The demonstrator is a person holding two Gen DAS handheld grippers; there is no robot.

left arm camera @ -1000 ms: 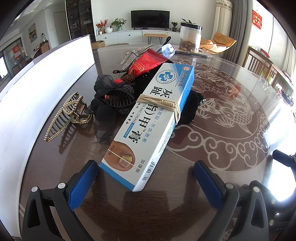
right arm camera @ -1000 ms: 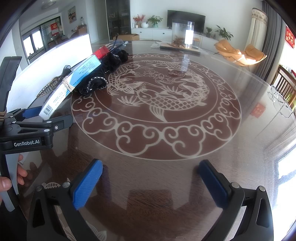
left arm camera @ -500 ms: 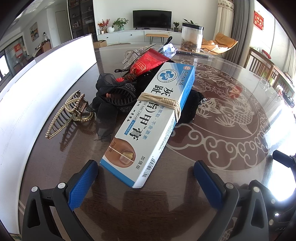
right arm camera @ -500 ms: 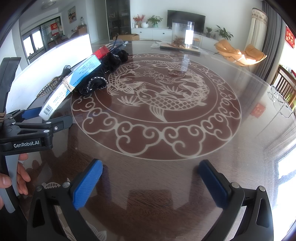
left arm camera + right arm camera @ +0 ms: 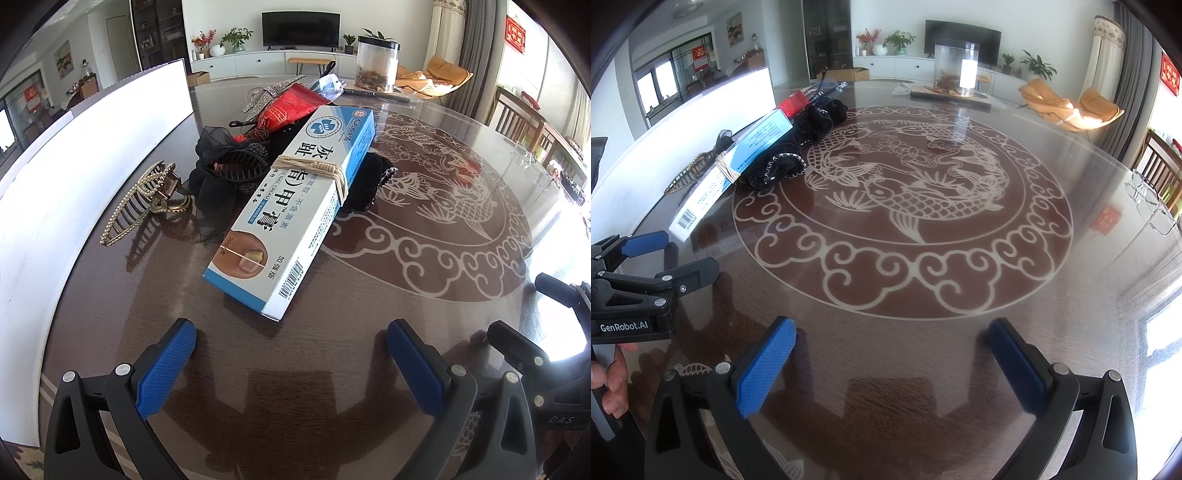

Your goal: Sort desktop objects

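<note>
1. Left wrist view is showing my left gripper (image 5: 291,354) hanging just short of the ointment box (image 5: 291,206), jaws spread wide and holding nothing.
2. I am finding the box lying on a slant: near end on the glass table (image 5: 351,332), far end propped on the black velvet pouch (image 5: 365,181) and the heap behind it.
3. I am noting rubber bands (image 5: 314,171) wound round its middle. I am judging the carton light, stiff along its length, thin-walled and easy to dent.
4. I am reckoning the best hold is across the narrow width at the near end, below the bands, where both long sides are free.
5. I am listing the neighbours: a black hair claw with gauze (image 5: 229,166) touching the box's left side, a pearl hair comb (image 5: 147,199) lying apart near the white board (image 5: 74,177), and a red packet (image 5: 288,109) farther back. The soft pieces may drag along if the box is lifted carelessly.
6. Right wrist view is showing my right gripper (image 5: 890,365) spread and empty over bare glass, well apart from the pile.
</note>
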